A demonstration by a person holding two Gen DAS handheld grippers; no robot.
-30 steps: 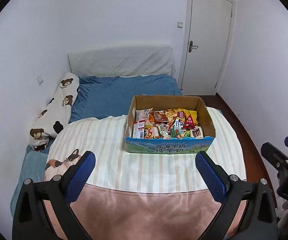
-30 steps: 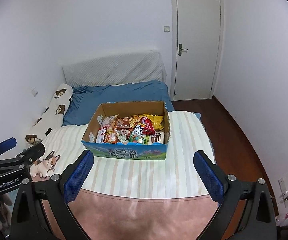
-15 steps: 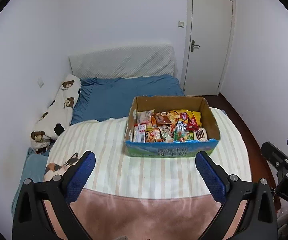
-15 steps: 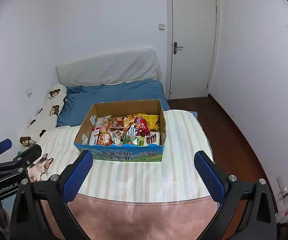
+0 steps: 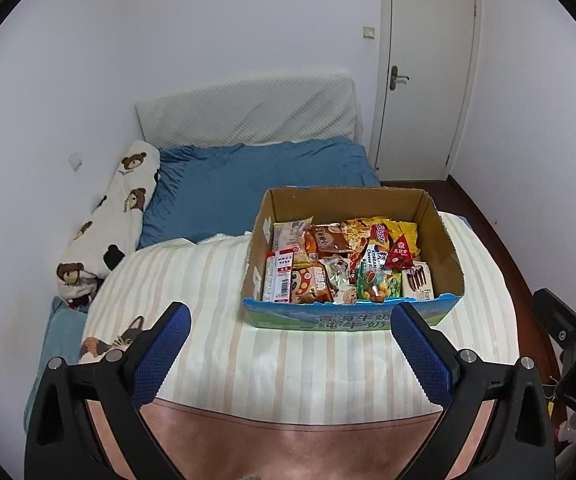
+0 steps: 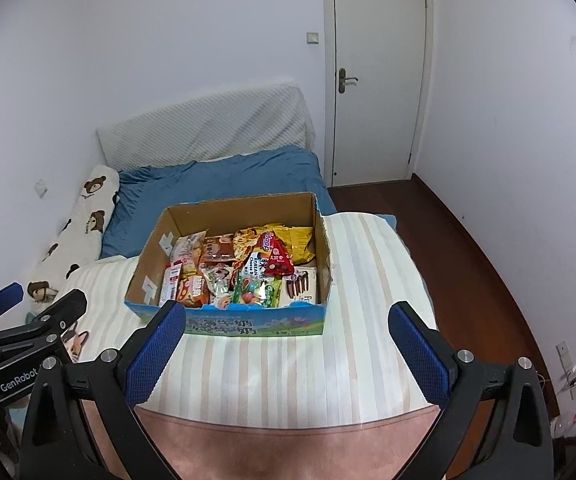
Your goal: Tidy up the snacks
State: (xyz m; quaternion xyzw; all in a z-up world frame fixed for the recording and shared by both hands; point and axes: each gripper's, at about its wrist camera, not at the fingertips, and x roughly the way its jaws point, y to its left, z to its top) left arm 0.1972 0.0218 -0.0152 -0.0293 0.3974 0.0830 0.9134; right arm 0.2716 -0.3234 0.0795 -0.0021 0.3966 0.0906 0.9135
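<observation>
Left tongs [image 5: 286, 322]: spread wide and empty, held over the near foot end of the bed, well short of the box.
Right tongs [image 6: 286, 322]: also spread wide with nothing between the blue pads, hovering over the striped blanket [image 6: 288, 364] just in front of the box's near wall.
Snack box [image 5: 352, 320]: an open cardboard carton on the striped blanket, toward the bed's right edge, crammed with snack packets [image 5: 344, 260] that overlap one another.
Risk, crowding: the packets lie so tightly that a pinch may catch two at once, or drag a neighbour out over the wall.
Risk, soft footing: the bed gives, so pressing down on the carton could tip or slide it toward the right edge and the floor [image 6: 468, 264].
Risk, slippery film: glossy wrappers may slip from the pads.
Far end: blue duvet [image 5: 256, 184] and bear pillow [image 5: 116, 216] lie beyond, out of the way.
Change: both tongs have drawn closer to the box, which now looms larger; their spread is unchanged.
</observation>
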